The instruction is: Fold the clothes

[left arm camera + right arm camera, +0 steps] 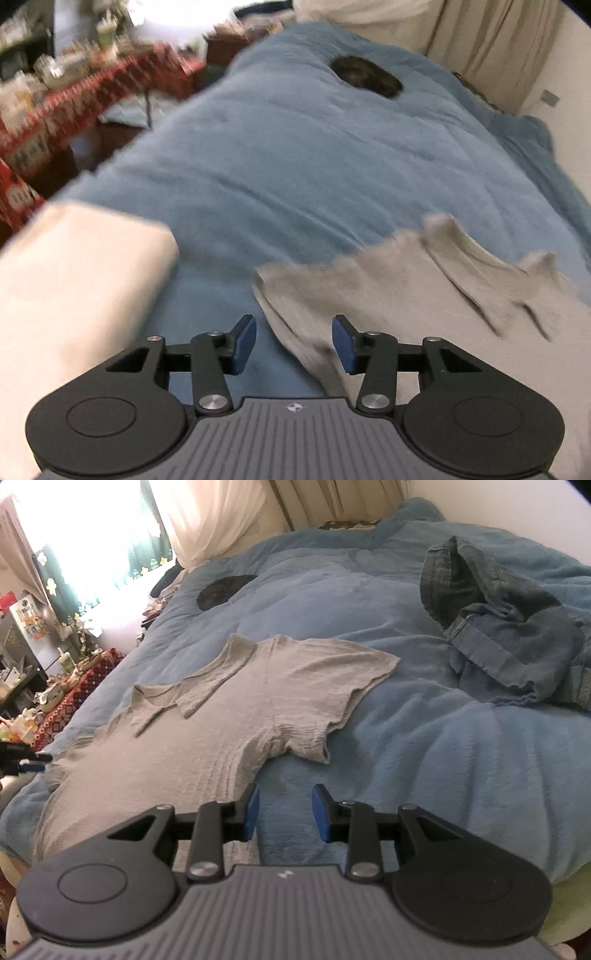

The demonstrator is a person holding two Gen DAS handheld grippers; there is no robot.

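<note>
- Left gripper [294, 343]: blue pads apart, about mid-width, nothing pinched. Edge of the grey T-shirt [424, 295] passes under the right-hand pad, blanket shows in the gap. View is motion-blurred.
- Right gripper [285, 812]: pads parted, a bit narrower than the left, nothing between them, only blanket in the gap. Its left-hand pad sits just at the shirt's side edge; cannot tell if touching.
- Grey T-shirt [236, 716] lies spread flat on the blue blanket [424, 757], neckline toward the far side, one short sleeve laid out to the right in the right wrist view, hem end nearest the grippers.
- Cream folded cloth [74, 280] just left of the left gripper, on the blanket, apart from the shirt.
- Left gripper's tip also shows at the left edge of the right wrist view, beside the shirt.
- Denim garment [502, 627] crumpled at far right on the blanket, well apart from the shirt.
- Dark round patch [223, 590] further up the blanket.
- Red patterned table [74, 698] with clutter beside the bed, left.
- Curtains [207, 520] and bright window at back.
</note>
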